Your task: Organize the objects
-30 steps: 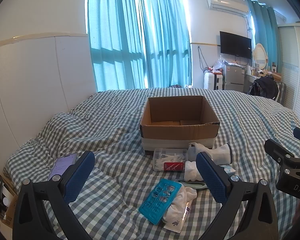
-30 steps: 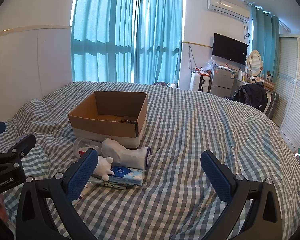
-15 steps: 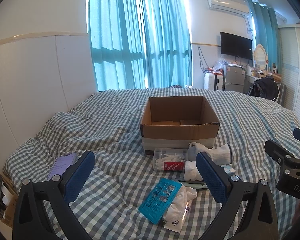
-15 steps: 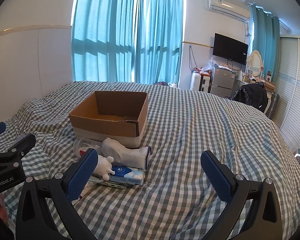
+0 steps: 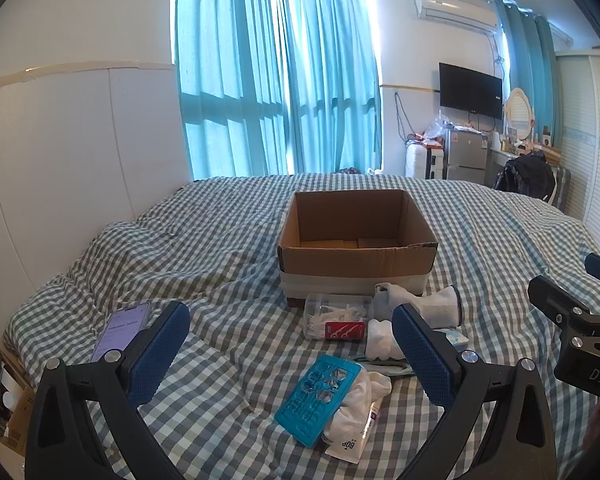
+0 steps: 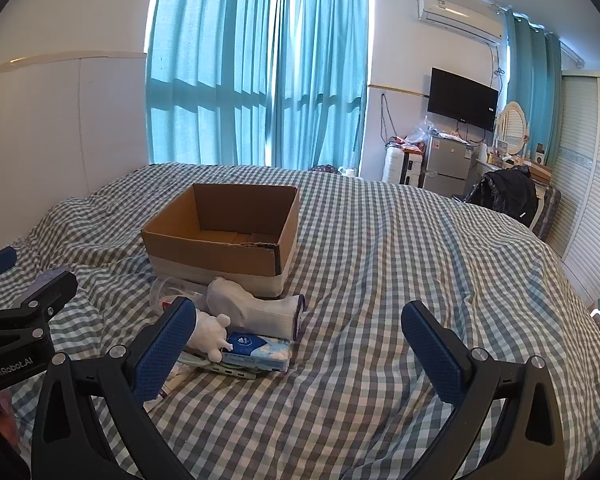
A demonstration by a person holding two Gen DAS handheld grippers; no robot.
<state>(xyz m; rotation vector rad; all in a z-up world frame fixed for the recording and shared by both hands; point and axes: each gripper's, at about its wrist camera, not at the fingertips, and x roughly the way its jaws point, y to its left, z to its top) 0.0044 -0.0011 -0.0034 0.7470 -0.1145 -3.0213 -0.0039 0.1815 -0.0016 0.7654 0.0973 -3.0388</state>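
Note:
An open, empty cardboard box (image 5: 356, 236) (image 6: 224, 236) sits mid-bed. In front of it lie a clear floss-pick box (image 5: 336, 316), a white sock (image 5: 424, 304) (image 6: 256, 308), a small white plush toy (image 5: 380, 338) (image 6: 210, 332), a tissue pack (image 6: 256, 352), a teal stencil (image 5: 318, 392) on white cloth (image 5: 360, 400), and a tube (image 5: 352, 436). My left gripper (image 5: 290, 354) is open, above the bed just short of the pile. My right gripper (image 6: 300, 350) is open, to the right of the pile.
A phone (image 5: 120, 330) lies on the checked bedspread (image 6: 380, 264) at the left. A white headboard wall (image 5: 60, 160) runs along the left. Teal curtains, a TV (image 6: 462, 98), a small fridge and a wardrobe (image 6: 592, 184) stand beyond the bed.

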